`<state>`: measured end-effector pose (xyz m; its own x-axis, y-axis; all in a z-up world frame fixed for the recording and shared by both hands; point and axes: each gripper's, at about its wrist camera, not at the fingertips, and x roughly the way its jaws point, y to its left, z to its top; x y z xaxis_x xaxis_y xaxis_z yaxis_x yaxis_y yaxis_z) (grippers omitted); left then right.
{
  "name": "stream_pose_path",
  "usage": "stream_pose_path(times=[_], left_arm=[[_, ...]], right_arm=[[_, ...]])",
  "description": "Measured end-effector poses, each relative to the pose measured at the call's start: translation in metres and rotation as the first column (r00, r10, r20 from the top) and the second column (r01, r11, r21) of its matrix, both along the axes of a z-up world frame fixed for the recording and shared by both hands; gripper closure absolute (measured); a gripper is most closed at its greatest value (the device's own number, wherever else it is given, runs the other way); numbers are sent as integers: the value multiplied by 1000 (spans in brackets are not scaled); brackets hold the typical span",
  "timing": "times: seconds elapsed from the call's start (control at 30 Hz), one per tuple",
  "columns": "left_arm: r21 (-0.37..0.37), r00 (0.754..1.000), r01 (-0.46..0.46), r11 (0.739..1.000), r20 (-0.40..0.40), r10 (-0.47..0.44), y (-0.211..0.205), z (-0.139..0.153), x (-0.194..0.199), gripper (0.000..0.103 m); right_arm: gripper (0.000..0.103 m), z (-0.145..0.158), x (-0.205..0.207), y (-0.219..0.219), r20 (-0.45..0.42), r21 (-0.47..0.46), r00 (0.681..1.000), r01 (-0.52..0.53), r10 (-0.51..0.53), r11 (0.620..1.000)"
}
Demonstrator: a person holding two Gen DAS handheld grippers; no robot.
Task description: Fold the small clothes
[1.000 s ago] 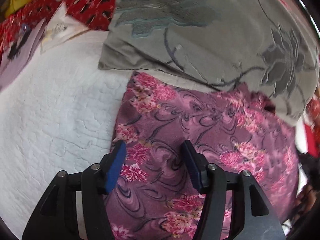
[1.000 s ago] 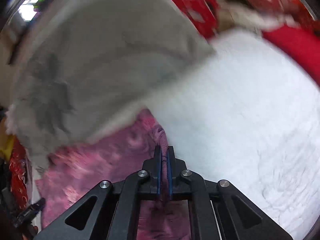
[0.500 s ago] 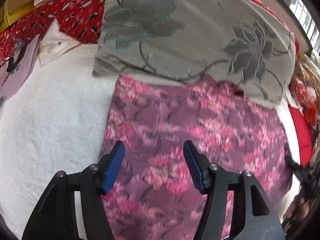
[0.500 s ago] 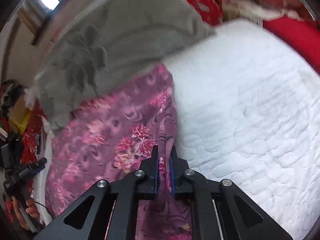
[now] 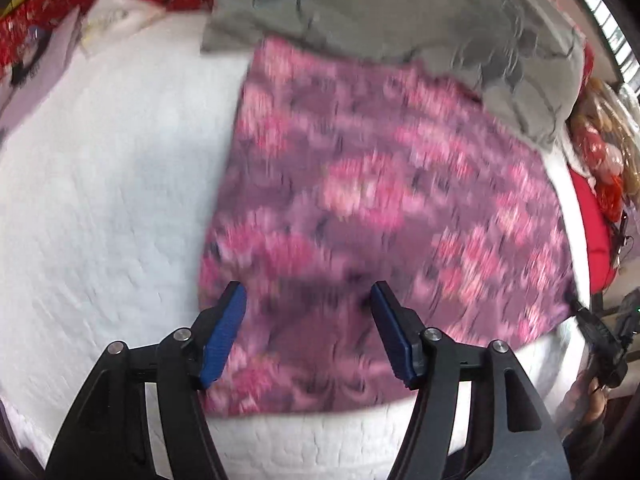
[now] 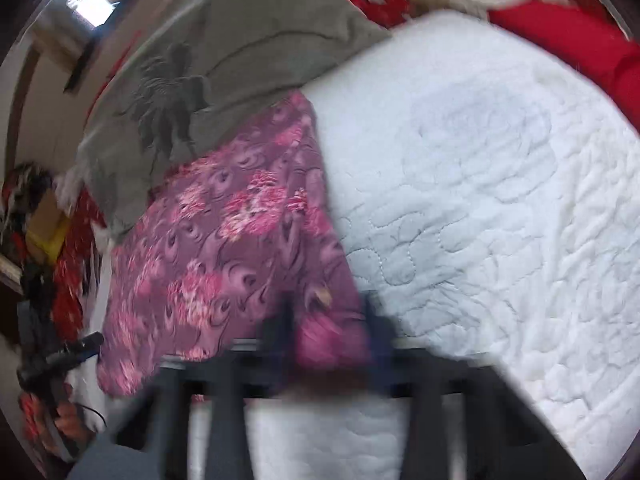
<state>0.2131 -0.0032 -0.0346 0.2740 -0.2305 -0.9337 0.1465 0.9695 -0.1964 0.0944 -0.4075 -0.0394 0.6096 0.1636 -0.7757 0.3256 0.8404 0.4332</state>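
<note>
Right now the purple floral cloth (image 5: 384, 216) lies spread flat on the white quilt (image 5: 100, 200), its far edge at twelve o'clock tucked under a grey flowered pillow (image 5: 400, 12). Over its near left corner, the left gripper (image 5: 308, 336) hangs with its blue pads wide apart and nothing between them. At the cloth's near right corner, the right gripper (image 6: 332, 344) is a blur, fingers seemingly parted around the cloth's edge.
</note>
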Motion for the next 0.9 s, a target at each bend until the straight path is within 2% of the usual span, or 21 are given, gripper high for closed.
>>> stream_pose_path(times=[0.07, 0.13, 0.17, 0.2, 0.27, 0.33, 0.4, 0.47, 0.5, 0.57, 0.6, 0.67, 0.7, 0.73, 0.77, 0.83, 0.9], left_arm=[[14, 1000, 10, 1000, -3, -10, 1, -12, 0, 39], [33, 999, 27, 999, 19, -27, -1, -13, -4, 39], [52, 999, 34, 998, 16, -35, -3, -10, -5, 39], [63, 999, 36, 997, 1, -36, -4, -6, -7, 39], [42, 1000, 26, 999, -2, -26, -2, 7, -13, 39], [22, 999, 28, 999, 38, -29, -3, 23, -21, 39], [49, 997, 26, 998, 77, -30, -8, 31, -25, 38], [85, 996, 16, 996, 88, -24, -15, 27, -22, 38], [92, 997, 14, 996, 73, -21, -17, 20, -15, 38], [99, 1000, 13, 995, 16, -14, -20, -1, -8, 37], [119, 1000, 9, 993, -4, -9, -23, -14, -5, 32], [139, 999, 12, 990, 44, -18, -25, -16, -7, 27], [155, 999, 20, 988, 46, -28, -27, -14, -7, 27], [160, 998, 29, 987, 42, -37, -29, -11, -7, 27], [156, 998, 36, 987, 41, -43, -29, -8, -6, 27], [138, 995, 44, 989, 82, -56, -31, 6, -4, 27], [164, 989, 37, 986, 135, -60, -35, 19, 2, 27]], right_arm=[[93, 6, -12, -6, 65, 28, 997, 44, -45, 999], [94, -6, -14, -15, 10, 14, 996, 88, -88, 996], [95, -18, -12, -20, -29, 41, 995, 92, -91, 995], [96, -19, -14, -23, -22, 65, 994, 108, -107, 992], [85, -6, -17, -23, -22, 64, 990, 142, -140, 988], [84, 13, -19, -16, 1, -23, 986, 165, -165, 986], [82, 32, -23, -7, 88, -37, 987, 140, -137, 989], [75, 47, -22, 5, 142, -62, 984, 113, -103, 992], [67, 48, -19, 11, 149, -74, 986, 91, -79, 993], [65, 42, -10, 23, 122, -115, 992, 53, -39, 992], [65, 35, -7, 26, 97, -126, 995, 42, -29, 991], [65, 6, 5, 32, -39, -158, 999, 13, -19, 987], [65, -3, 5, 33, -65, -161, 998, 2, -13, 987], [65, 1, 1, 38, -28, -202, 1000, 6, -12, 979], [64, 5, 2, 41, -35, -214, 999, -1, -7, 977], [62, 13, 5, 43, -29, -193, 1000, -6, 0, 981], [62, 24, 8, 46, 8, -189, 1000, -10, 12, 982]])
